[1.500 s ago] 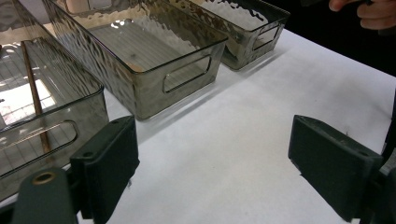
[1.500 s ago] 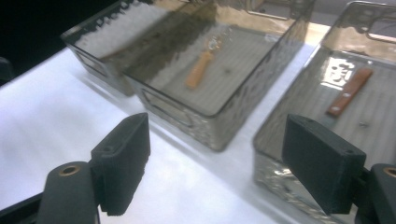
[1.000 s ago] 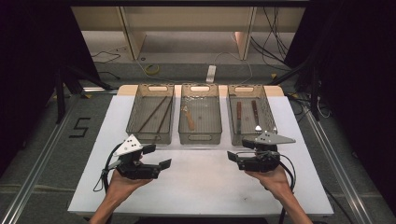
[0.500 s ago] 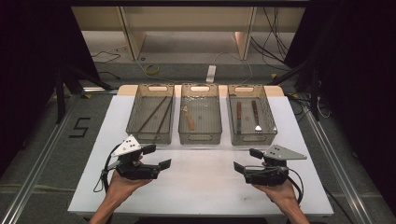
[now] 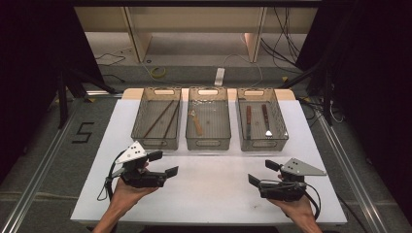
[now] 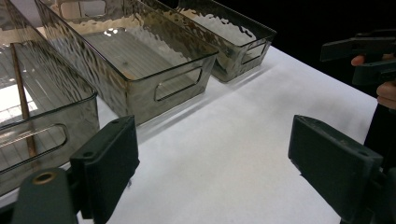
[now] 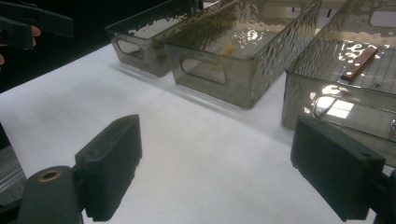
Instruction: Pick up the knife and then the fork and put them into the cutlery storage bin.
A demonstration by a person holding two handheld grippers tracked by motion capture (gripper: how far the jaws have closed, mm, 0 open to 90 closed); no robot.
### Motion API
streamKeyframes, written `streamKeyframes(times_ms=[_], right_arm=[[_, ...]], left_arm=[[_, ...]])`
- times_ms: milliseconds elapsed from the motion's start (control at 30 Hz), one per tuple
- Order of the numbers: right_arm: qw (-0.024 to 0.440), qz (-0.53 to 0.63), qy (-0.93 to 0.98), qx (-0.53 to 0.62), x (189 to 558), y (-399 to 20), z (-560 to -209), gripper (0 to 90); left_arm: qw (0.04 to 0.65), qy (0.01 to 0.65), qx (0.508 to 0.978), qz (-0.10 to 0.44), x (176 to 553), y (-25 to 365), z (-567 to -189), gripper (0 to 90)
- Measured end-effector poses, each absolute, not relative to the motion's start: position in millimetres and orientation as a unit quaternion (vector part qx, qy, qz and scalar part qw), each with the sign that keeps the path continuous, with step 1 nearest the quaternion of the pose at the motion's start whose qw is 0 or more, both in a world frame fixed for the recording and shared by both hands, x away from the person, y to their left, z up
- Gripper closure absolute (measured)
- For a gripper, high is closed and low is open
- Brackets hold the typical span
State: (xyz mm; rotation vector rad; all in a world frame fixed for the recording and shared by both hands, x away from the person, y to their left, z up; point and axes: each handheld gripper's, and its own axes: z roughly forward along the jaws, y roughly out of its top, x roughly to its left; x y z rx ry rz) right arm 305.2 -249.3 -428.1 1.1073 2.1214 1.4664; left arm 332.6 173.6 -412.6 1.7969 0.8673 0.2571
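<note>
Three smoky clear bins stand in a row at the back of the white table [image 5: 214, 194]. The left bin [image 5: 156, 144] holds two dark chopsticks [image 5: 159, 119], the middle bin [image 5: 208, 143] a small wooden utensil [image 5: 197, 124], and the right bin [image 5: 262, 144] a wooden-handled knife [image 5: 248, 119] and fork [image 5: 266, 121]. My left gripper [image 5: 164, 163] hovers open in front of the left bin, with nothing between its jaws [image 6: 219, 172]. My right gripper [image 5: 261, 172] sits near the table's front right. Its jaws have just been opening and now stand open and empty [image 7: 219, 172].
The table's front edge lies just under both hands. Bare white table stretches between the grippers and the bins. Dark floor, cables and shelf legs lie beyond the far edge.
My right gripper has moved back toward the front edge and slightly right, away from the right bin. The left gripper has stayed where it was.
</note>
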Motion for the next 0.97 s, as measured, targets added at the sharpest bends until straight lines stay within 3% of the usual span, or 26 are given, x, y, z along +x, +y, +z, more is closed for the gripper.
streamKeyframes(times_ms=[967], right_arm=[[0.174,0.514,0.745,0.389,305.2,-248.3,-429.6,17.2]], left_arm=[[0.538,0.362,0.754,0.109,332.5,173.9,-412.7,15.4]])
